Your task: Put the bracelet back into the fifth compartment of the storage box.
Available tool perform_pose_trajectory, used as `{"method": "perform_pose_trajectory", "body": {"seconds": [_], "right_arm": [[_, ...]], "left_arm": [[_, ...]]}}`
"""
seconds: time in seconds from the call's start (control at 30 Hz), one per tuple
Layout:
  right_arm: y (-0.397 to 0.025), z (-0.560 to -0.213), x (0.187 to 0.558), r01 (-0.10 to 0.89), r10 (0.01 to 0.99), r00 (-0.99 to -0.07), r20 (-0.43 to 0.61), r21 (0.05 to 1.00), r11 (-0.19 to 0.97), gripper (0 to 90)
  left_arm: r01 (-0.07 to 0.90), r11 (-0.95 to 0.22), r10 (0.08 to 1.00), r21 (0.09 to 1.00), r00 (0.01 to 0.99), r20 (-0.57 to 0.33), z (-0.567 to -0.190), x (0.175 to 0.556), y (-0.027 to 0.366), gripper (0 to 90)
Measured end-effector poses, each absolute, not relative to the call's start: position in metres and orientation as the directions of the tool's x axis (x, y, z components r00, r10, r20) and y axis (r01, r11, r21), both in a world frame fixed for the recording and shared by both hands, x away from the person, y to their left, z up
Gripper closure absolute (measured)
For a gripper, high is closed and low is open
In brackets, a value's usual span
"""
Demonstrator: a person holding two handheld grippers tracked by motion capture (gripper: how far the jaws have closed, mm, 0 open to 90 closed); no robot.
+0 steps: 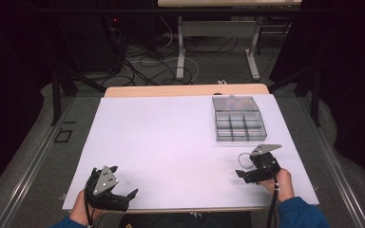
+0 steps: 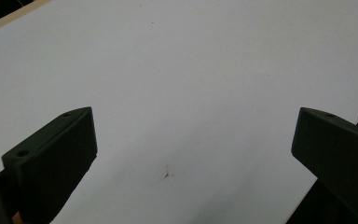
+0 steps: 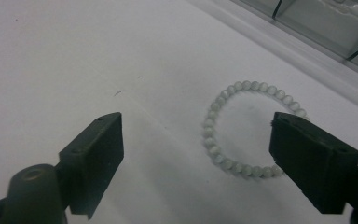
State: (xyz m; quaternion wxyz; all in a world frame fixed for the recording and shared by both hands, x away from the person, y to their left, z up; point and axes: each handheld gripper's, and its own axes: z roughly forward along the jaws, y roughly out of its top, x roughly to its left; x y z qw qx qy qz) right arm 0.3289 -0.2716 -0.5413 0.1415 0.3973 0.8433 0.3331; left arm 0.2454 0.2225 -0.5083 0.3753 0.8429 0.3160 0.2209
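Observation:
A bracelet [image 3: 249, 86] of small pale beads lies in a ring on the white board [image 1: 171, 137], just in front of a clear compartment box [image 1: 237, 124]. My right gripper [image 3: 196, 122] hovers over it, open; the right jaw covers part of the ring and the left jaw stands apart from it over bare board. In the high view the bracelet [image 1: 241, 156] peeks out beside the right gripper [image 1: 245, 167] at the board's near right. My left gripper [image 1: 123, 183] is open at the near left corner, with nothing between its jaws [image 2: 193, 116].
The compartment box [image 3: 321, 21] has several dividers and some coloured items in its far section. A small dark mark [image 2: 167, 175] sits on the board under the left gripper. The near board edge runs close to both hands. Table legs and cables lie beyond.

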Motion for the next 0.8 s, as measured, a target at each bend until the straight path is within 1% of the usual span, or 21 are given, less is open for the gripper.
{"method": "perform_pose_trajectory", "body": {"seconds": [0.03,0.23,0.3,0.4,0.57,0.7,0.73,0.77,0.8], "right_arm": [[-0.2710,-0.5428,0.3307,0.588,0.771,-0.635,0.036,0.670,0.453,26.1],[-0.2718,-0.5450,0.3336,0.594,0.777,-0.629,0.027,0.661,0.459,41.9],[-0.2721,-0.5455,0.3339,0.603,0.790,-0.612,0.021,0.659,0.449,48.1],[-0.2731,-0.5466,0.3355,0.600,0.785,-0.619,0.023,0.659,0.454,54.8],[-0.2705,-0.5492,0.3387,0.595,0.783,-0.622,-0.007,0.646,0.478,66.3],[-0.2695,-0.5496,0.3385,0.599,0.777,-0.630,0.006,0.641,0.481,73.8],[-0.2695,-0.5496,0.3385,0.599,0.777,-0.630,0.006,0.641,0.481,73.8],[-0.2687,-0.5500,0.3383,0.611,0.783,-0.622,0.022,0.639,0.467,77.3],[-0.2692,-0.5504,0.3391,0.618,0.790,-0.612,0.029,0.640,0.456,78.2]], "left_arm": [[0.369,-0.521,0.698,0.770,0.704,0.135,-0.5082,0.2455,0.2225,0.1],[0.366,-0.524,0.695,0.769,0.705,0.138,-0.5082,0.2454,0.2226,0.1],[0.367,-0.526,0.694,0.768,0.706,0.138,-0.5080,0.2452,0.2228,0.1],[0.366,-0.523,0.696,0.769,0.704,0.138,-0.5082,0.2459,0.2228,0.1],[0.363,-0.528,0.695,0.768,0.704,0.146,-0.5083,0.2456,0.2228,0.1],[0.364,-0.527,0.696,0.768,0.704,0.144,-0.5082,0.2455,0.2228,0.1],[0.360,-0.532,0.693,0.766,0.705,0.150,-0.5080,0.2458,0.2231,0.1],[0.362,-0.530,0.693,0.767,0.706,0.146,-0.5081,0.2456,0.2229,0.1],[0.362,-0.530,0.694,0.767,0.704,0.148,-0.5080,0.2456,0.2229,0.1]]}}
